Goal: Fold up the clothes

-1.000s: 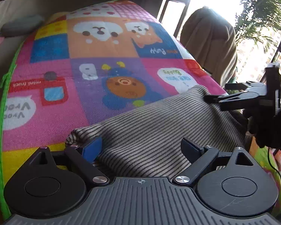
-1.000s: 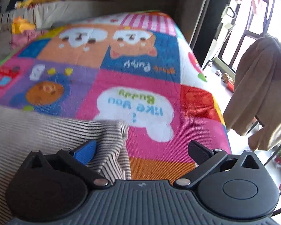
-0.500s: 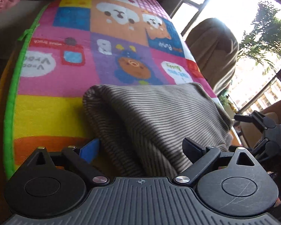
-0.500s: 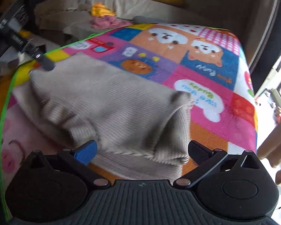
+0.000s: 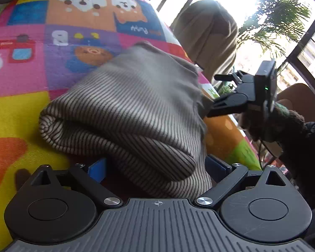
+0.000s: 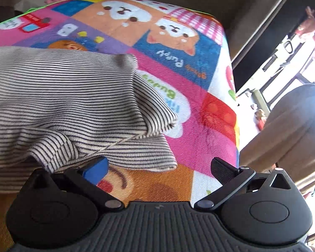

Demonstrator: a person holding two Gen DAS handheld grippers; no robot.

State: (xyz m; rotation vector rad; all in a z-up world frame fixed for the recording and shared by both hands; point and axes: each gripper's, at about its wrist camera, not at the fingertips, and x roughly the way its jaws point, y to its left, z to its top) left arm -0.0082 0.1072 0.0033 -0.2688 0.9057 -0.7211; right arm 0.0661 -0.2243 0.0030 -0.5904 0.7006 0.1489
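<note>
My left gripper point(image 5: 155, 166) is spread wide w/ the striped garment point(image 5: 132, 105) bunched between its fingers, folded over on the cartoon mat point(image 5: 21, 73). My right gripper point(image 6: 159, 168) is spread too, at the garment's right edge, blue pad just under the hem

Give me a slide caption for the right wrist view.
Open right gripper beside a folded striped garment on a cartoon play mat.

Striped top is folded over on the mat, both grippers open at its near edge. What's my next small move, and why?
Probably smooth the fold flat. The striped top sits bunched and rounded on the play mat, its layers misaligned at the right corner. Both the left gripper and right gripper are open, gripping nothing.
</note>
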